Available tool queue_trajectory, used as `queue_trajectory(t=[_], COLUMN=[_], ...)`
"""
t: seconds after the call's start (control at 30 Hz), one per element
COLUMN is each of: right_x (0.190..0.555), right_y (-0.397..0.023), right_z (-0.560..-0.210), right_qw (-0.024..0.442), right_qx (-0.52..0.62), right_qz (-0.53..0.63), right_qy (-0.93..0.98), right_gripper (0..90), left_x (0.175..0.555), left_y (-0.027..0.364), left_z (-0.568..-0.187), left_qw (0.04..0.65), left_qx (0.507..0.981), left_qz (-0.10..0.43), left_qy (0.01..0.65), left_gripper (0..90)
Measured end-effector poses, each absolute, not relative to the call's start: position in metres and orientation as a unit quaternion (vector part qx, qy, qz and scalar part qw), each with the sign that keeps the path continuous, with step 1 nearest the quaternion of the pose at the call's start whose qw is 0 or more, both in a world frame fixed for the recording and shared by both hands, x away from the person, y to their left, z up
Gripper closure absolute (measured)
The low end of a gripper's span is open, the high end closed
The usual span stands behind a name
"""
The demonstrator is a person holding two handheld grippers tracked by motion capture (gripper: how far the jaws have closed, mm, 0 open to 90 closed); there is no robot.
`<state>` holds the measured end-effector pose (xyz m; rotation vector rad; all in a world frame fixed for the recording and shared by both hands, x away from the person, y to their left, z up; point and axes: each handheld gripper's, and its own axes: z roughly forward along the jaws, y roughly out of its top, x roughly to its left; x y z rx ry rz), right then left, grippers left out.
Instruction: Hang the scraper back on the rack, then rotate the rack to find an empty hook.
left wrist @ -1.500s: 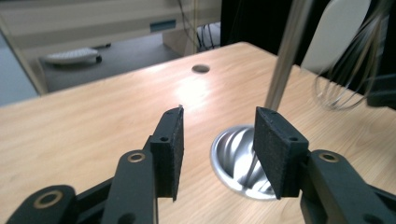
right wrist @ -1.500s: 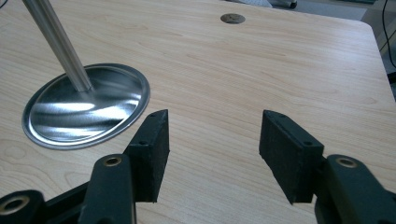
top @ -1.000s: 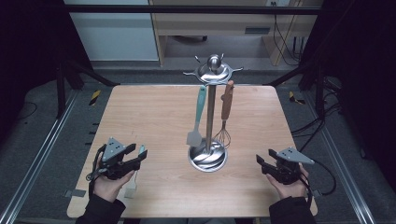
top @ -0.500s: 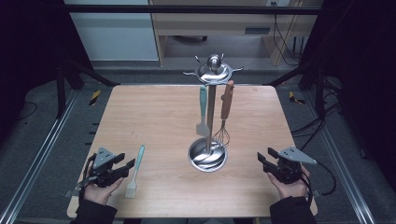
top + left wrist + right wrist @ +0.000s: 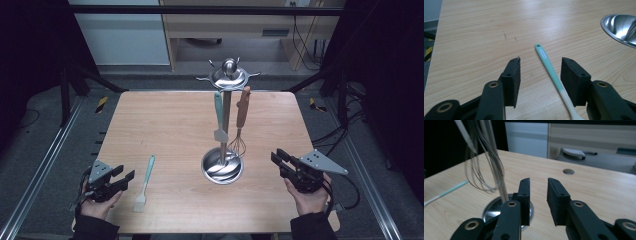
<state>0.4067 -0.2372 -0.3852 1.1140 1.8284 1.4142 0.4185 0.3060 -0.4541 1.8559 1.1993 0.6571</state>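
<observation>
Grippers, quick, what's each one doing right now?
Left tool: open, empty; brush lies between its jaws, untouched.
Right tool: open, empty, jaws just closing.

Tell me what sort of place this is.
Probably a lab recording station, not a kitchen: a bare wooden table fenced by a dark metal frame, loose cables on the floor behind, and kitchen tools hung on a steel utensil stand as props.

Left gripper (image 5: 120, 179) low, jaws apart; right gripper (image 5: 282, 161) raised, jaws just closing, nothing between.
</observation>
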Motion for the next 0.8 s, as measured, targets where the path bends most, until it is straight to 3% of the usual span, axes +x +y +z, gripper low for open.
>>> queue_trajectory(t=[0.37, 0.8], right_x=[0.407, 0.414], right_y=[-0.219, -0.199], right_z=[-0.328, -0.283], right_qw=[0.284, 0.289], right_qx=[0.383, 0.356], right_qz=[0.581, 0.611], right_qy=[0.659, 0.645], right_gripper=[88.2, 90.0], left_x=[0.420, 0.423], left_y=[0.306, 0.305], left_z=[-0.457, -0.461], left_qw=[0.403, 0.378], left_qx=[0.742, 0.746], left_qz=[0.267, 0.256], left_qy=[0.465, 0.484], left_gripper=[48.3, 48.5])
